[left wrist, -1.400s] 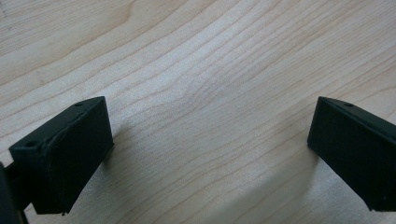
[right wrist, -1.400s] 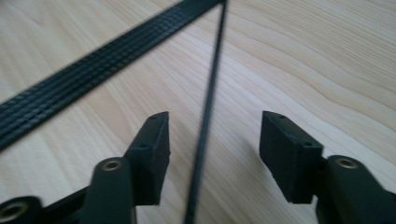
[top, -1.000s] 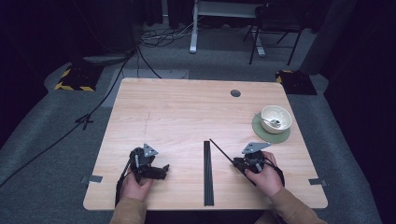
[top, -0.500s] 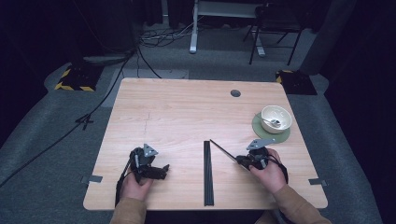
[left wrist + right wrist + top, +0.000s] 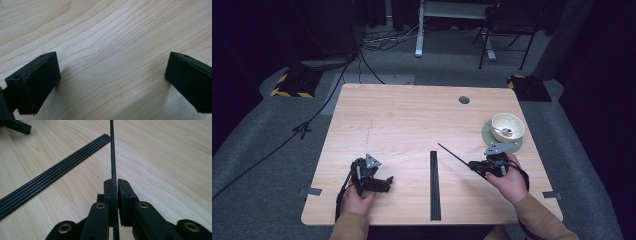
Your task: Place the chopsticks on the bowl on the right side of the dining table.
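Progress is judged to be at an early stage. One thin black rod point(image 5: 112, 150) is clamped between the closed jaws of the right claw point(image 5: 117, 185) and is held clear of the table point(image 5: 402, 120), slanting up and away toward the table's middle. A bundle of rods point(image 5: 434, 185) of the same kind lies flat near the front edge, between the two hands, apart from the held rod. The left claw point(image 5: 379, 184) is rested on the wood with its jaws spread wide and nothing between them. A bowl point(image 5: 507, 127) with a spoon is seen on a green saucer just beyond the right hand. Where the lifted rod is meant to go cannot be told; the remaining rods appear untouched.
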Demonstrator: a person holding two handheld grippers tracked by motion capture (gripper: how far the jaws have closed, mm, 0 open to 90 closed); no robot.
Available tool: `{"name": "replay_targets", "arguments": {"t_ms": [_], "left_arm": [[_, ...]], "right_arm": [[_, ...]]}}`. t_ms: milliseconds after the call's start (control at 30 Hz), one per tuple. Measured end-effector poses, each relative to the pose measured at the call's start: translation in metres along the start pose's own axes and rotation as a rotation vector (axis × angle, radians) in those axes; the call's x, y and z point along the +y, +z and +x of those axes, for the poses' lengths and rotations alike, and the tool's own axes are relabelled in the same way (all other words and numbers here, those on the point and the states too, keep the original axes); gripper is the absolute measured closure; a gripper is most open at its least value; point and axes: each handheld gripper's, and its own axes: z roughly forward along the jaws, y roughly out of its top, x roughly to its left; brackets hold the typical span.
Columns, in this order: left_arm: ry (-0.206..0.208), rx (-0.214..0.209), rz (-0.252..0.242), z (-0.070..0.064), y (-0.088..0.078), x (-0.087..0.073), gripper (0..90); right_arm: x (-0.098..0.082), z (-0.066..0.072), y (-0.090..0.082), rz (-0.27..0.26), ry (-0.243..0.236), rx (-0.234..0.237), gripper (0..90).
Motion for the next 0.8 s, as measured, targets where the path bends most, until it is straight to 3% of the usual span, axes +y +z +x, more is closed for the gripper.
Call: {"name": "replay_targets", "arguments": {"t_ms": [367,800], "left_arm": [[0.001,0.001,-0.002,0.000,-0.001,-0.001,0.3],[0.003,0.000,-0.003,0.000,-0.001,-0.001,0.3]], "right_arm": [[0.018,-0.012,-0.029,-0.042,-0.017,0.011,86.2],[0.038,-0.037,-0.062,-0.086,-0.024,-0.030,86.2]]}}
